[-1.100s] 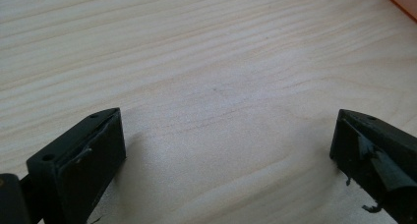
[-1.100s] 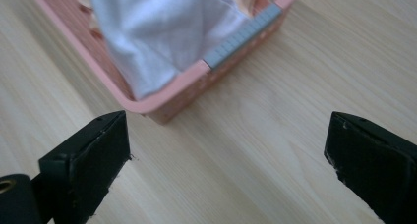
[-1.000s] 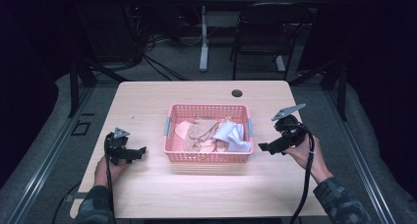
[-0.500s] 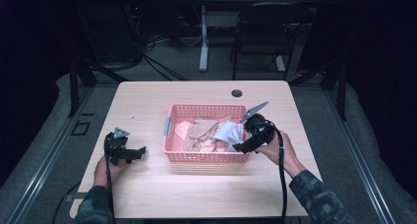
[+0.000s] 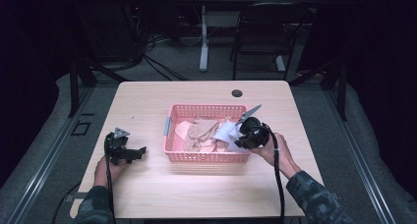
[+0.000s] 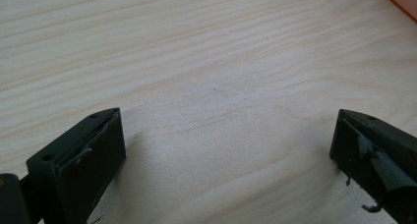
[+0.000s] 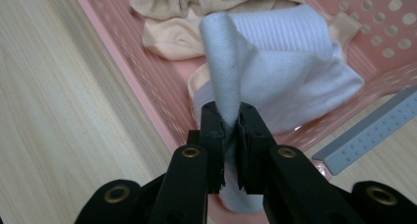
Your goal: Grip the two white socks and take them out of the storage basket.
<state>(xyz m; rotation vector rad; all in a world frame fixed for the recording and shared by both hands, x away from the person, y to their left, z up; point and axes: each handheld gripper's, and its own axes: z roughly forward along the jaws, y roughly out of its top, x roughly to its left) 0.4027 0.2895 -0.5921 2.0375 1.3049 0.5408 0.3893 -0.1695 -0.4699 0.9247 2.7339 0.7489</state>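
1. The white sock is sitting at the 3 o'clock end of the pink basket, bunched up on the beige socks, so one fold is sticking up and easy to grab.
2. The right gripper has just been closing its jaws, and they're pinching that fold tight, probably for lifting it out.
3. The left gripper is waiting at 9 o'clock on the table, jaws spread wide with nothing between them.

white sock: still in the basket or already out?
In. The white sock lies inside the pink basket; a fold is pinched up by the right gripper, whose jaws have just closed on it.
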